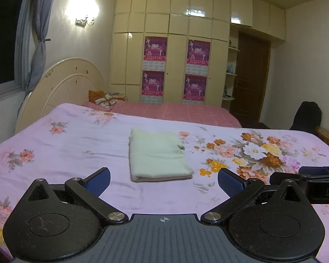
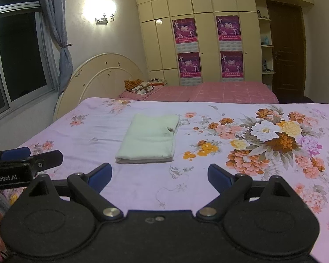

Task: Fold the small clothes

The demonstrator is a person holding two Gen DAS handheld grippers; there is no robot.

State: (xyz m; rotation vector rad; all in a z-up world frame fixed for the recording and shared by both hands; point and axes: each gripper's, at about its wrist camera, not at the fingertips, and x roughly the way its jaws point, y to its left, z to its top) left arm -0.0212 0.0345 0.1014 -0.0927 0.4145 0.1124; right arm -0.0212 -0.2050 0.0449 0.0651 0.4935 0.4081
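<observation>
Left wrist view puts the folded garment [image 1: 158,155] straight ahead at twelve o'clock, lying flat on the bed [image 1: 76,140], with its long axis running away from the camera and its thick folded edge nearest. The left tool [image 1: 163,180] hangs just short of that near edge, fingers spread wide and holding nothing. In the right wrist view the same pale green cloth [image 2: 149,139] sits at about eleven o'clock, so the right tool [image 2: 159,176] (also spread and empty) is offset to the garment's right side. The left tool looks the nearer and better lined up. Judging by the neat rectangle, this piece seems fully folded; any further fold would run across the long axis.
</observation>
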